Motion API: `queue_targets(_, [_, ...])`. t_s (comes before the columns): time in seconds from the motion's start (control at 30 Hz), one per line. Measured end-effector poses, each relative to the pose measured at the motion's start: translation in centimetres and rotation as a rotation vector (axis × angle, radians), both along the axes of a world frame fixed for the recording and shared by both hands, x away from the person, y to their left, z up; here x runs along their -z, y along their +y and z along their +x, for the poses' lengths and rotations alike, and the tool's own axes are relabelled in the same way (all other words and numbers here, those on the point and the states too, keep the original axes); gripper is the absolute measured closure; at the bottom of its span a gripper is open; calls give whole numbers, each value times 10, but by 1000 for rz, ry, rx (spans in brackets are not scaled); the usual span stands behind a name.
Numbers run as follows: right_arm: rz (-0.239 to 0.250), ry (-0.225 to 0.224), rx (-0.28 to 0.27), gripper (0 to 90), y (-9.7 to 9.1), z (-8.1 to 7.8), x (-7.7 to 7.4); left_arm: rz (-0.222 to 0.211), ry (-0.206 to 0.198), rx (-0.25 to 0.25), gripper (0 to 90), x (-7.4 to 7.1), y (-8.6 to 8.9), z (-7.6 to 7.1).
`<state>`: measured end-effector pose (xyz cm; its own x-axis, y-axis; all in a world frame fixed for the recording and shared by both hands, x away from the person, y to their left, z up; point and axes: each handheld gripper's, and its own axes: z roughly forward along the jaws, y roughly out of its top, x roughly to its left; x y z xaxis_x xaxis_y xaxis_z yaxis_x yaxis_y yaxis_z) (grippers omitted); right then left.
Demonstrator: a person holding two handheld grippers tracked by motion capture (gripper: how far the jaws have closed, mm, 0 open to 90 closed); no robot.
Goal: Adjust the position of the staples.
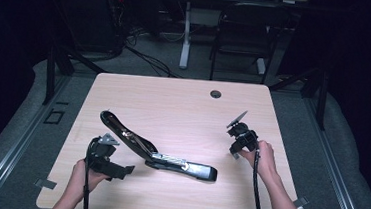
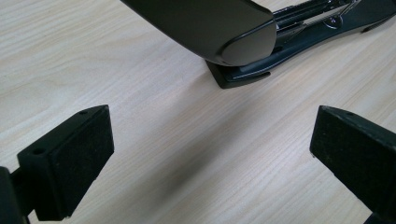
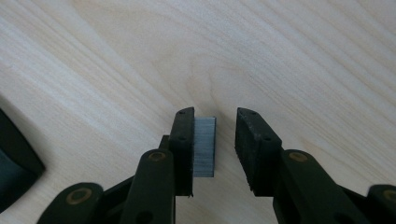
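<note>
Standing parted on the right: right gripper (image 3: 214, 144), a strip of staples (image 3: 204, 146) lying between its jaws against one pad, a gap before the other. Gaping wide at near left: left gripper (image 2: 205, 154), gripping nothing. Lying open mid-table just beyond it: black stapler (image 1: 156, 150).

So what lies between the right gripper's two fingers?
A small grey strip of staples sits there on the table, against one of the fingers, with a gap to the other, seen in the right gripper view.
</note>
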<state>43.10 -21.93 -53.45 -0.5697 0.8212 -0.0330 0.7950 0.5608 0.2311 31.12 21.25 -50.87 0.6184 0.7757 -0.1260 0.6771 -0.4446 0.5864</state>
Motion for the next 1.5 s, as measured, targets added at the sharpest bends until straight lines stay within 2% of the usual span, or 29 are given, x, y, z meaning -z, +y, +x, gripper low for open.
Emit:
queue_targets(0.07, [3, -17, 12, 691, 1, -1, 3, -3, 1, 1, 0, 0, 0, 0])
queue_targets(0.1, [-13, 1, -2, 691, 0, 0, 2, -3, 2, 1, 0, 0, 0, 0])
queue_targets(0.2, [-2, -8, 11, 701, 2, -1, 5, -1, 2, 1, 0, 0, 0, 0])
queue_targets(0.23, [-6, 8, -3, 709, 1, 0, 4, -1, 2, 1, 0, 0, 0, 0])
queue_targets(0.27, [-27, 16, -16, 714, 1, 0, 3, -1, 3, 1, 0, 0, 0, 0])
queue_targets(0.3, [1, -5, 6, 719, 2, -1, 6, -1, 2, 1, 0, 0, 0, 0])
queue_targets(0.37, [-9, 8, -6, 732, 3, -1, 5, -1, 2, 1, 0, 0, 0, 0])
queue_targets(0.47, [-21, 3, -14, 775, 3, -1, 6, -1, 3, 1, 0, 0, 0, 0])
queue_targets(0.63, [-43, 9, -28, 778, 5, -2, 3, 1, 3, -1, 0, 0, 0, 1])
queue_targets(0.67, [-18, -11, -13, 778, 6, -3, 5, -1, 4, -1, 0, 0, 1, 1])
queue_targets(0.9, [9, -14, -16, 778, 5, -4, -1, -1, 3, -3, 0, 0, 2, 1])
queue_targets(1.0, [0, -9, -29, 778, 7, -5, -3, -2, 2, -3, 0, 0, 2, 1])
queue_targets(1.03, [13, -21, -19, 778, 8, -6, -3, -2, 1, -3, 0, 0, 2, 1])
queue_targets(1.17, [17, -11, -46, 778, 11, -7, -7, -3, 0, -4, 0, 0, 2, 1])
queue_targets(1.2, [51, -35, -24, 778, 14, -9, -5, -4, -1, -4, 0, 0, 2, 1])
queue_targets(1.23, [28, -23, -47, 778, 14, -8, -8, -2, -4, -2, 0, 0, 3, 1])
queue_targets(1.33, [21, -17, -66, 778, 18, -10, -12, -4, -1, -5, 0, 0, 3, 2])
queue_targets(1.47, [33, -28, -75, 778, 22, -11, -15, -6, 2, -4, 0, 0, 3, 2])
queue_targets(1.5, [57, -38, -60, 778, 23, -13, -15, -4, 1, -2, 0, 0, 3, 2])
